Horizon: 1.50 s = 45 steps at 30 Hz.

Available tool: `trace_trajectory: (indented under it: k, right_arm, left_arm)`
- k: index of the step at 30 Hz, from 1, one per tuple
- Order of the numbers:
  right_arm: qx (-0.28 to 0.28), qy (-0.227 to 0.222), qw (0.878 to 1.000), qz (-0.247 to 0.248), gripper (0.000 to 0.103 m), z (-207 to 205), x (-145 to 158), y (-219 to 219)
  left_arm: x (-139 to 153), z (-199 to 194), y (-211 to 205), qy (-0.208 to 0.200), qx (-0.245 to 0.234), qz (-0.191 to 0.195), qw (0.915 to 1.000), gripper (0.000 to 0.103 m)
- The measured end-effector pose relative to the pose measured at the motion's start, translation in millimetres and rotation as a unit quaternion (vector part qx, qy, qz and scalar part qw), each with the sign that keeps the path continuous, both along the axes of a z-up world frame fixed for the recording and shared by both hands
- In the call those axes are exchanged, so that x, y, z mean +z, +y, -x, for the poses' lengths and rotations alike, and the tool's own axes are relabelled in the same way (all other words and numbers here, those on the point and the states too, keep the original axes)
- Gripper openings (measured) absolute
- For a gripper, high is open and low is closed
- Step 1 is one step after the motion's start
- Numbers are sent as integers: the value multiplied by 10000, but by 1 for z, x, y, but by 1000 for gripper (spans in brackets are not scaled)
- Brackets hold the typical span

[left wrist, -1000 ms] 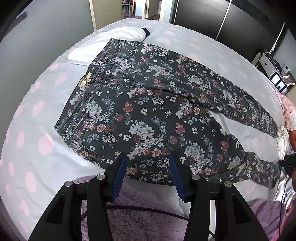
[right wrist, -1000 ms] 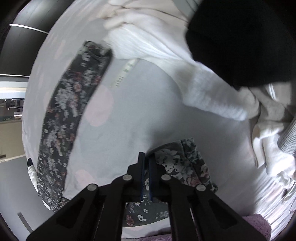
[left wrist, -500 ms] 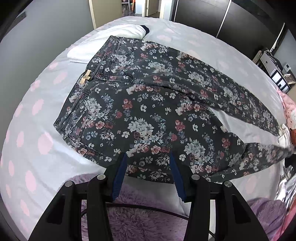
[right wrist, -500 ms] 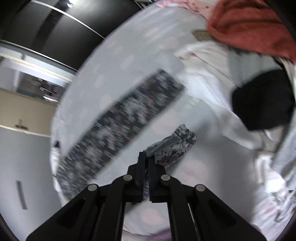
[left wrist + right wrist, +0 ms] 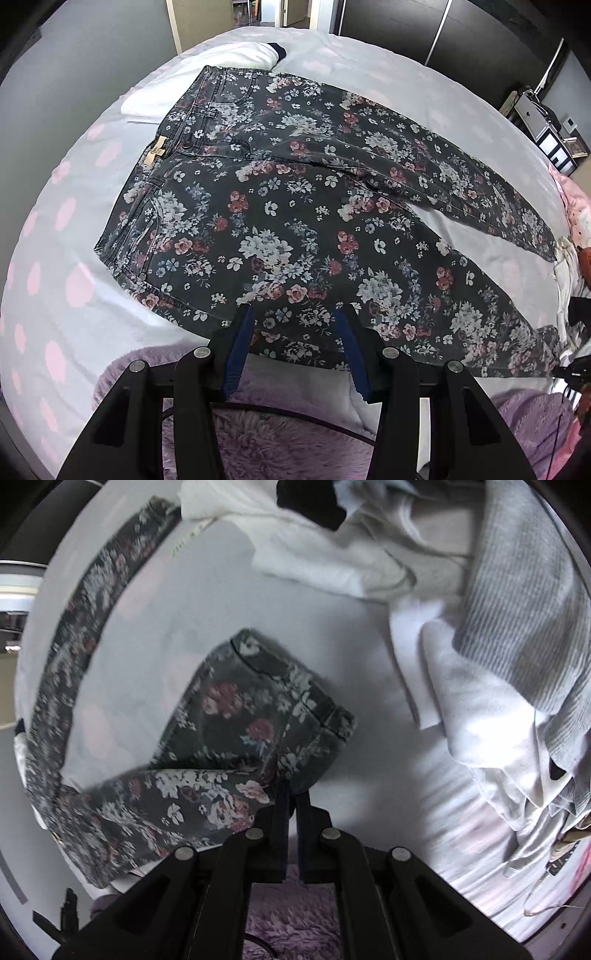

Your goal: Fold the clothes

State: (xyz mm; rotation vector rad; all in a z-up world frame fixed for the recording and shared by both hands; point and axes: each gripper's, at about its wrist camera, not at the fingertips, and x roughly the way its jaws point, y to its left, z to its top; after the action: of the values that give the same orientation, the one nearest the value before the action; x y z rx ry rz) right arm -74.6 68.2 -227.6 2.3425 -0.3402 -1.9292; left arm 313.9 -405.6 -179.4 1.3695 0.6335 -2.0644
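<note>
Dark floral trousers (image 5: 280, 221) lie spread flat on the bed, waist at the left and both legs running right. My left gripper (image 5: 293, 314) hangs open above the near edge of the thigh, with nothing between its blue pads. In the right wrist view, the near trouser leg (image 5: 258, 709) lies with its hem end bent over just ahead of my right gripper (image 5: 294, 794). Those jaws are opening by a narrow slit, and the edge of the cloth is still pinched at their tips. The far leg (image 5: 85, 609) runs along the left of that view.
The bed sheet (image 5: 74, 295) is white with pink spots. A white garment (image 5: 221, 62) lies beyond the waistband. A pile of white and grey clothes (image 5: 480, 664) fills the right. A purple fluffy blanket (image 5: 277, 443) lies under the grippers. Dark wardrobe doors (image 5: 388, 22) stand behind the bed.
My right gripper has swung across the bed with the near leg's hem, so that leg now lies stretched out straight. Its jaws have parted slightly. The left gripper has stayed put.
</note>
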Motion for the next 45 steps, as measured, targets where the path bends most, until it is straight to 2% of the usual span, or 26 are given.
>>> trace_trajectory:
  k: [2, 4, 5, 11, 15, 18, 21, 25, 26, 27, 30, 34, 39, 42, 45]
  right_arm:
    - [-26, -88, 10000, 25, 8, 2, 2, 0]
    - [-130, -14, 9999, 93, 16, 7, 13, 5]
    - [-165, 56, 9998, 122, 19, 10, 21, 7]
    - [32, 753, 9971, -77, 26, 40, 59, 12]
    - [460, 863, 9942, 444, 43, 70, 45, -1]
    - [817, 873, 9924, 281, 47, 81, 25, -15]
    - [1095, 757, 9910, -131, 47, 87, 3, -27]
    - [1084, 509, 9928, -33, 46, 87, -20, -31]
    - [1080, 497, 9929, -21, 42, 86, -23, -32]
    - [1115, 518, 9924, -23, 32, 85, -24, -34]
    - [1208, 620, 9907, 32, 15, 82, -18, -40]
    - [1179, 887, 9890, 81, 12, 83, 5, -39]
    - [614, 1288, 9898, 23, 9, 95, 32, -10]
    - [280, 1370, 9898, 286, 9, 107, 34, 2]
    - [428, 1378, 9895, -1, 9, 109, 24, -8]
  left_arm:
    - [1, -2, 0, 11, -5, 11, 10000, 49]
    - [1, -5, -2, -3, 45, 11, 10000, 49]
    - [0, -6, -4, -11, 77, 9, 10000, 49]
    - [-2, -8, -8, -46, 177, -32, 9998, 49]
    - [-1, -3, -3, -66, 61, -13, 10000, 49]
    - [-1, -1, -6, -138, 17, 16, 9999, 49]
    - [0, 1, -14, -212, -9, 12, 9998, 49]
    - [3, 0, -45, -371, 107, -57, 9992, 49]
    - [4, -1, -54, -421, 181, -68, 9989, 49]
    - [6, -3, -66, -477, 273, -85, 9985, 49]
    - [9, -8, -91, -604, 462, -71, 9971, 49]
    - [10, -19, -126, -872, 686, 113, 9938, 49]
    - [-1, -39, -165, -1152, 1051, 138, 9877, 49]
    - [-14, -48, -181, -1348, 1107, 179, 9845, 49]
    - [-33, -57, -196, -1563, 1114, 212, 9812, 49]
